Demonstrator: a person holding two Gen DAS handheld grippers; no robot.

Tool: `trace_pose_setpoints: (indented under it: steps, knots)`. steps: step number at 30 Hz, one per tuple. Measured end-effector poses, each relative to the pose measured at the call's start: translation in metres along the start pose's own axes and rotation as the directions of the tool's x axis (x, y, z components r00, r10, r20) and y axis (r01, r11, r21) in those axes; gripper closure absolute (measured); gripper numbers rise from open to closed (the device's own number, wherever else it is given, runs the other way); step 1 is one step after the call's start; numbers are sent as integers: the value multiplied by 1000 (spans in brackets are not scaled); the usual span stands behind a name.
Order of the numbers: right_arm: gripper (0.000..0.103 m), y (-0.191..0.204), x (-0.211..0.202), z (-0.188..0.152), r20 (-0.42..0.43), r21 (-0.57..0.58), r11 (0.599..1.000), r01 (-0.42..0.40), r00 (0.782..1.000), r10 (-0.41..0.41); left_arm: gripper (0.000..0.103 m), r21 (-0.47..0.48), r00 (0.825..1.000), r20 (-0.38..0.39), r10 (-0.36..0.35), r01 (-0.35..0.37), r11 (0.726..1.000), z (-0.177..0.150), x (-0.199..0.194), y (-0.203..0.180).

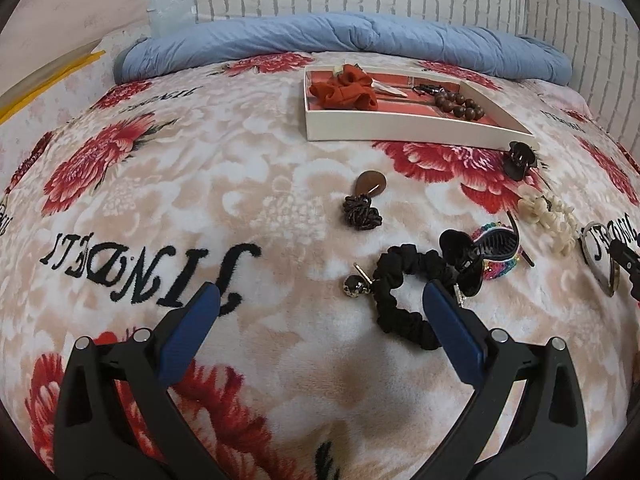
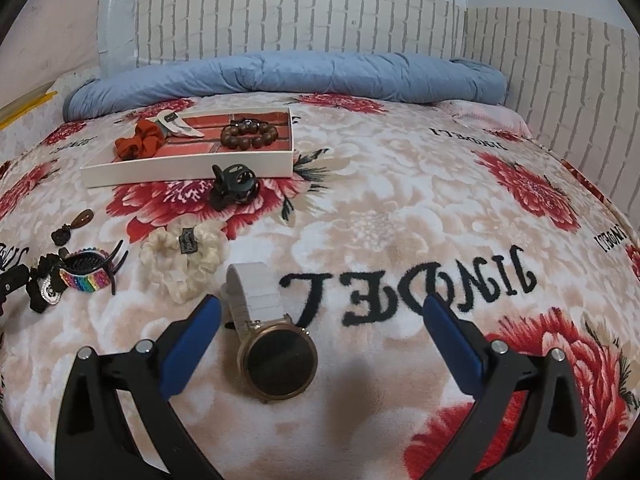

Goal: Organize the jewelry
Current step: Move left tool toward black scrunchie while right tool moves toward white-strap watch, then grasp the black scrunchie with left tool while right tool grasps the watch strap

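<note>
A white tray (image 1: pixel 400 130) with a red floor holds a red scrunchie (image 1: pixel 344 90), a hair clip and a brown bead bracelet (image 1: pixel 460 105); the tray also shows in the right wrist view (image 2: pixel 188 170). My left gripper (image 1: pixel 320 304) is open and empty over the blanket, its right finger beside a black scrunchie (image 1: pixel 404 280). My right gripper (image 2: pixel 322 312) is open and empty, with a white-strapped watch (image 2: pixel 276 356) lying between its fingers. Loose on the blanket are a brown pendant earring (image 1: pixel 364 200), a ball earring (image 1: pixel 354 285), a rainbow claw clip (image 2: pixel 86 276), a black claw clip (image 2: pixel 234 188) and a cream scrunchie (image 2: pixel 184 260).
Everything lies on a floral blanket (image 2: pixel 400 208) on a bed. A rolled blue duvet (image 2: pixel 288 76) runs along the far edge against a white brick wall (image 2: pixel 300 12). A yellow-edged object (image 1: pixel 48 80) sits at the far left.
</note>
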State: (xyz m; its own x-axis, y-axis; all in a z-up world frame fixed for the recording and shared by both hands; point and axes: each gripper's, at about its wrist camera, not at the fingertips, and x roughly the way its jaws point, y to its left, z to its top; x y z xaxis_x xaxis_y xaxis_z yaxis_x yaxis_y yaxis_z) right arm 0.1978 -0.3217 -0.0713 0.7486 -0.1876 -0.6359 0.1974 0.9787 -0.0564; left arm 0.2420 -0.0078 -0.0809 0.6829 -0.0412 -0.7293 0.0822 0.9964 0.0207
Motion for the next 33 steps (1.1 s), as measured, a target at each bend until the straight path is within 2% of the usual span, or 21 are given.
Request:
trace_pose_setpoints:
  steps: [5,10,16,21,26,27,31,33]
  knots:
    - [5,-1,3,-1,-12,9,1000,-5,1000,5,5,-3,1000,-23,0,0,1000,-1,6,1]
    - [7,0,6,-1,-29,4,1000,-9,1000,9,5,16,1000,-6,4,-4,1000,-1,2,-3]
    - [21,2,12,-1,-60,-1,1000,-24,998,24,5,17,1000,-14,-3,3,1000,0,3,-4]
    - [29,2,16,0,-82,-4,1000,-26,996,26,5,-20,998,-46,-37,36,999,3,9,1]
    - [39,6,21,2,-106,-16,999,-36,994,34,6,-5,996,-76,-54,54,999,5,16,-4]
    - [40,6,21,3,-112,-19,999,-38,993,35,6,-2,995,-82,-60,60,998,5,17,-5]
    - [45,9,25,6,-136,-13,999,-45,990,43,22,-8,989,-117,-90,90,996,7,25,-6]
    - [47,10,27,9,-147,-10,999,-49,988,47,25,-10,988,-126,-92,91,996,8,28,-6]
